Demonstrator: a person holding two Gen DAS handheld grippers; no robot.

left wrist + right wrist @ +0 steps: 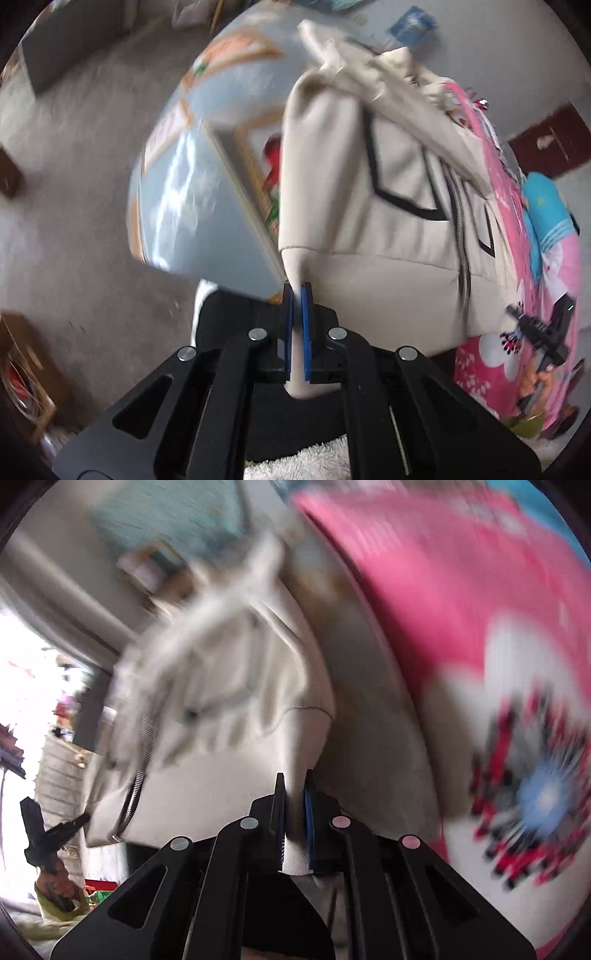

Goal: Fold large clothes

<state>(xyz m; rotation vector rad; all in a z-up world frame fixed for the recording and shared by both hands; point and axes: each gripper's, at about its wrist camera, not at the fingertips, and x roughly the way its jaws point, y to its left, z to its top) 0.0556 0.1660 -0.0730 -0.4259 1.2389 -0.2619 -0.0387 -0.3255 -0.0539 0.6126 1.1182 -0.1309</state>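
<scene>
A cream zip-up jacket (pixel 391 192) with black chevron lines and a metal zipper (pixel 461 240) lies on a table covered with a patterned cloth. My left gripper (pixel 298 291) is shut on the jacket's bottom hem at its left corner, and cream fabric runs down between the blue pads. In the right wrist view the same jacket (pixel 229 716) appears blurred, its zipper (pixel 138 779) at the left. There my right gripper (pixel 295 775) is shut on the hem at the opposite corner, white fabric pinched between its pads. Each gripper shows far off in the other's view.
A pink floral blanket (pixel 517 354) lies to the right of the jacket, blurred in the right wrist view (pixel 461 609). The light blue patterned tablecloth (pixel 192 199) hangs over the table edge. Grey floor (pixel 74 147) and a cardboard box (pixel 26 376) are at the left.
</scene>
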